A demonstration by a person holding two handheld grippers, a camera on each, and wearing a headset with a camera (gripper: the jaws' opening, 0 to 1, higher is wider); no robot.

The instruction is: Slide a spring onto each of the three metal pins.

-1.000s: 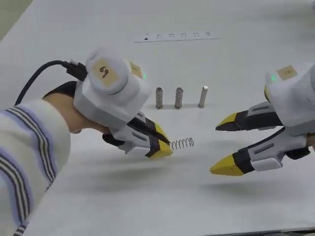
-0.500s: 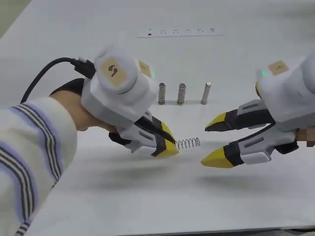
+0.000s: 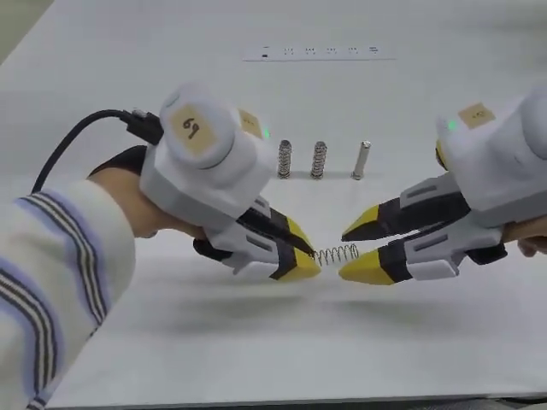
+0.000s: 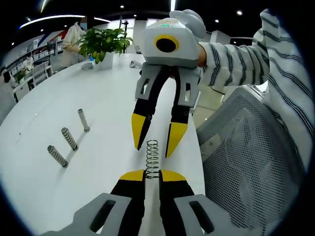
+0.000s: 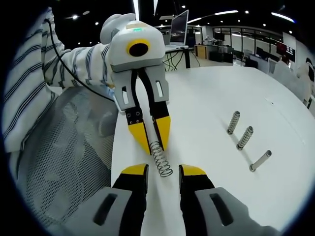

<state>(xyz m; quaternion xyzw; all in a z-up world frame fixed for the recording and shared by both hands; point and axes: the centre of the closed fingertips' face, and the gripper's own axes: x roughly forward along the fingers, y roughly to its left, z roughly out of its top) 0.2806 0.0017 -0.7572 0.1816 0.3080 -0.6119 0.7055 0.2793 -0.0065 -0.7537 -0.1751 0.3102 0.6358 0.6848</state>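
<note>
- The left gripper was clamped shut on one end of the spring. It held the coil level and low over the table, so the free end stuck straight out ahead of its jaws toward the other hand.
- The right gripper faced it tip to tip with its jaws parted, one on either side of that free end and not pinching it. I took this for a handover or a regrip, to get the coil into a hold from which it could be stood up over a pin.
- Beyond both grippers' tips, well apart from them, the pins stood upright in a row. The sprung pins sat side by side, and the bare pin stood at the end on the right gripper's side.
- By my reckoning, two of the three were done and this spring was the last.
- The way from the jaws to the bare pin looked open, though its sprung neighbour stood near enough to be knocked.
- Farther off past the pins lay a white power strip. A black cable trailed from the back of the left gripper, beside a striped sleeve.
</note>
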